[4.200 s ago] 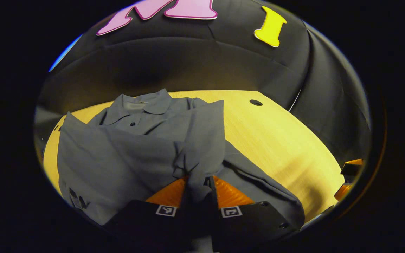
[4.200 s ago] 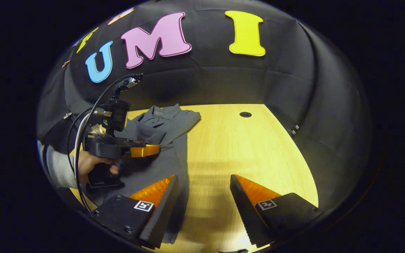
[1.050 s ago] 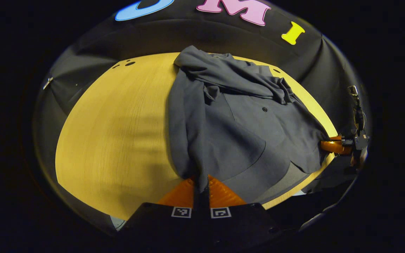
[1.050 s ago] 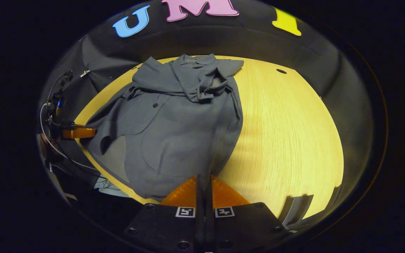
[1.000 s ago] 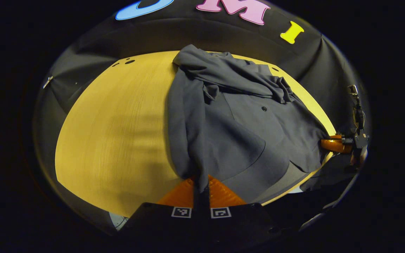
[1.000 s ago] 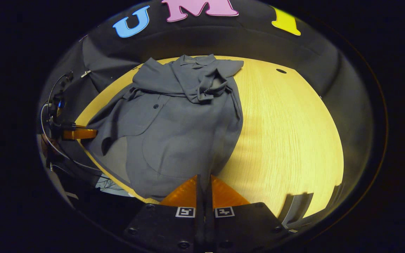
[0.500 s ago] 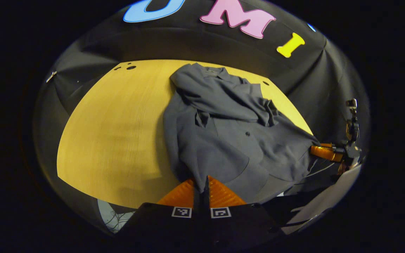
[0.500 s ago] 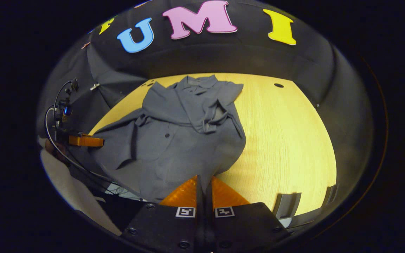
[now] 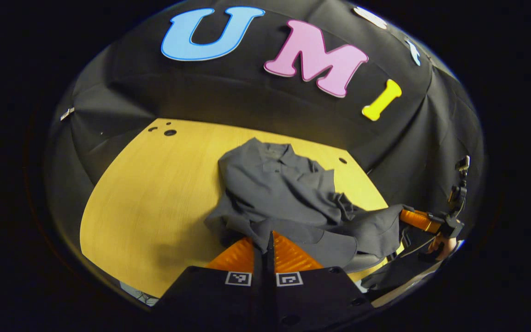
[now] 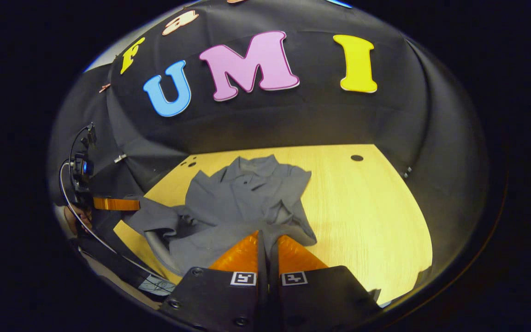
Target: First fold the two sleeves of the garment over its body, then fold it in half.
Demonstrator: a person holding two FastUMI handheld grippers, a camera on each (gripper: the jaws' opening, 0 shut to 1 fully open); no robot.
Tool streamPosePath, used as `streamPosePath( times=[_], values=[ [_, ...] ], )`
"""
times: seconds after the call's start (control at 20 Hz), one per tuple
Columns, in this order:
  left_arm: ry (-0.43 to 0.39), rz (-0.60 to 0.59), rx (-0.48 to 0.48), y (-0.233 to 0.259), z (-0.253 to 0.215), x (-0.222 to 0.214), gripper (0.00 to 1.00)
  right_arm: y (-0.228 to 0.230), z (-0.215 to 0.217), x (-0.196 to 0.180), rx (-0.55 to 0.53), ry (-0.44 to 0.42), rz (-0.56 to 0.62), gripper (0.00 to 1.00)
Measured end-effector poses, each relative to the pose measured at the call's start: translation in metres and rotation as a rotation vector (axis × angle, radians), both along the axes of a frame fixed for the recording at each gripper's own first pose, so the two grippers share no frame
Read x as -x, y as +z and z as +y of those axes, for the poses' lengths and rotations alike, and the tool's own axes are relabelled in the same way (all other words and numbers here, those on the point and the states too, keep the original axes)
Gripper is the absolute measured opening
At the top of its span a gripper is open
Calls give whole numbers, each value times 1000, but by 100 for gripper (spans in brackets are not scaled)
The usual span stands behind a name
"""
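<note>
A grey collared shirt (image 9: 284, 193) lies on the wooden table (image 9: 155, 193), its collar at the far side and both sleeves folded over its body. My left gripper (image 9: 265, 236) is shut on one corner of the shirt's hem and holds it raised above the table. My right gripper (image 10: 268, 236) is shut on the other hem corner of the shirt (image 10: 242, 203), also lifted. The hem hangs between the two grippers. In the left gripper view the right gripper (image 9: 415, 217) pinches cloth at far right; in the right gripper view the left gripper (image 10: 125, 204) does so at far left.
The table (image 10: 367, 216) has bare wood on the right in the right gripper view, with a round hole (image 10: 356, 157) near its far edge. Small holes (image 9: 169, 132) mark the far left corner in the left gripper view. A hand (image 9: 443, 244) holds the right gripper.
Both grippers shut on the hem corners and have lifted them off the table. In the last second the hem has risen and moved toward the collar, bunching the shirt's lower half.
</note>
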State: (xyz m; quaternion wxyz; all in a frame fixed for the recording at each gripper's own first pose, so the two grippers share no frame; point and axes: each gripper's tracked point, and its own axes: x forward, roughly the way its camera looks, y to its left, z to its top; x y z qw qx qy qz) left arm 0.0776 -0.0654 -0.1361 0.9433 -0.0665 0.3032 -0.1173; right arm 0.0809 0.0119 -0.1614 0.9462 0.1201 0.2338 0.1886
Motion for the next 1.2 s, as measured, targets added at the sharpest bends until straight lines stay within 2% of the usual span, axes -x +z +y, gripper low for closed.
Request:
streamPosePath(
  times=[0.35, 0.6, 1.05, 1.2],
  values=[
    [14, -99, 14, 32, -9, -73, 5, 33, 6, -69, -29, -62, -84, 5],
    [50, -121, 17, 40, -8, -125, 5, 40, 6, -116, 16, -91, -135, 5],
    [134, -85, 16, 4, 13, -216, 5, -2, 15, -207, 40, -149, -87, 5],
    [138, -68, -14, -13, 17, -243, 5, -21, 20, -234, 50, -159, -58, 5]
  ],
)
